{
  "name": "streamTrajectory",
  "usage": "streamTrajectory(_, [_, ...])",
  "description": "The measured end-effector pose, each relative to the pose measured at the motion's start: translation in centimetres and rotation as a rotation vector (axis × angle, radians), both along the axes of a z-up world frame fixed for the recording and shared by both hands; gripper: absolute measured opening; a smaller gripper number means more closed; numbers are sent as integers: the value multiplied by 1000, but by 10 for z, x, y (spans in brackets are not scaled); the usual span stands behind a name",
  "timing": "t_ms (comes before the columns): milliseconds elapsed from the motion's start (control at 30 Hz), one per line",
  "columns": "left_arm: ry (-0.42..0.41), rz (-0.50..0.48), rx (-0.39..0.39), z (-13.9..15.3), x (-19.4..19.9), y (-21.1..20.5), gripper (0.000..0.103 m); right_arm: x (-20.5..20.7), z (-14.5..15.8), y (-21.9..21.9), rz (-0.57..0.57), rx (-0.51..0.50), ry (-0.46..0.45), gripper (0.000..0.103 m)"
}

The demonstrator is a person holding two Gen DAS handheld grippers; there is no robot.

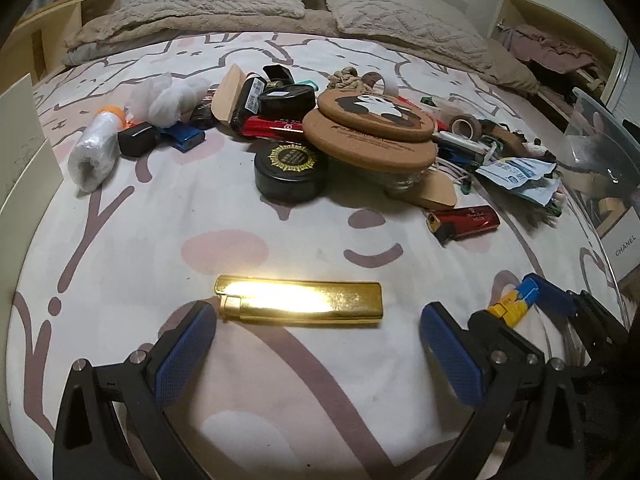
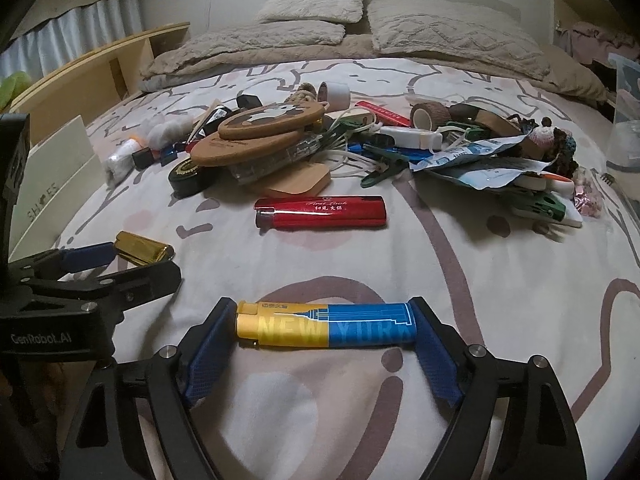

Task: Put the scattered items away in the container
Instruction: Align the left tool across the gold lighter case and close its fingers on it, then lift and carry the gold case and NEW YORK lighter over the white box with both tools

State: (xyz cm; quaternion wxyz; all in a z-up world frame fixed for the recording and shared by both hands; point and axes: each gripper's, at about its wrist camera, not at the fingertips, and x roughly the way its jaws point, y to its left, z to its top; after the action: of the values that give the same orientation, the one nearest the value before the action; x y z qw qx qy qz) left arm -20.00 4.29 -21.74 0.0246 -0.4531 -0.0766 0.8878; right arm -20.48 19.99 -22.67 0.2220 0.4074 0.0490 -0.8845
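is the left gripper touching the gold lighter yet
Apart on one side at least: the left wrist view shows the gold lighter lying between the left gripper's open jaws, with bedspread visible between its right end and the right pad. The left pad sits close; contact there is unclear.

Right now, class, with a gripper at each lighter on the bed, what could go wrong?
1. The right gripper clamps the yellow-and-blue lighter only by its ends; it might pivot or slip out when lifted.
2. The left gripper stands open around the gold lighter, which lies off-centre near one pad; closing could nudge it along the soft bedspread rather than grip it.
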Motion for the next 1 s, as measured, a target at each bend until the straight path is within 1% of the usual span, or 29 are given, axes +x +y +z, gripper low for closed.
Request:
streamTrajectory(33, [2, 6, 8, 0, 0, 0, 100, 0, 0, 0, 0, -2, -1, 86])
streamTrajectory(67, [5, 13, 13, 1, 1, -1, 96, 0, 0, 0, 0, -3, -2, 86])
streamTrajectory(133, [10, 22, 7, 1, 1, 0, 91, 0, 0, 0, 0, -1, -1, 86])
streamTrajectory(200, [12, 21, -4, 1, 1, 2, 88, 0, 0, 0, -1, 1, 0, 86])
streamTrajectory(233, [15, 21, -10, 1, 1, 2, 85, 0, 0, 0, -2, 5, 3, 85])
streamTrajectory(267, [18, 23, -16, 1, 1, 2, 77, 0, 0, 0, -2, 8, 6, 84])
streamTrajectory(333, [24, 22, -21, 1, 1, 3, 77, 0, 1, -1, -5, 13, 12, 82])
streamTrajectory(633, [41, -15, -32, 5, 3, 9, 77, 1, 1, -1, -6, 17, 18, 82])
streamTrajectory(867, [47, -26, -22, 8, 7, 9, 77, 0, 3, -2, -5, 38, 27, 82])
streamTrajectory(1000, [48, -27, -14, 10, 8, 7, 77, -2, 7, 2, -23, 27, 23, 82])
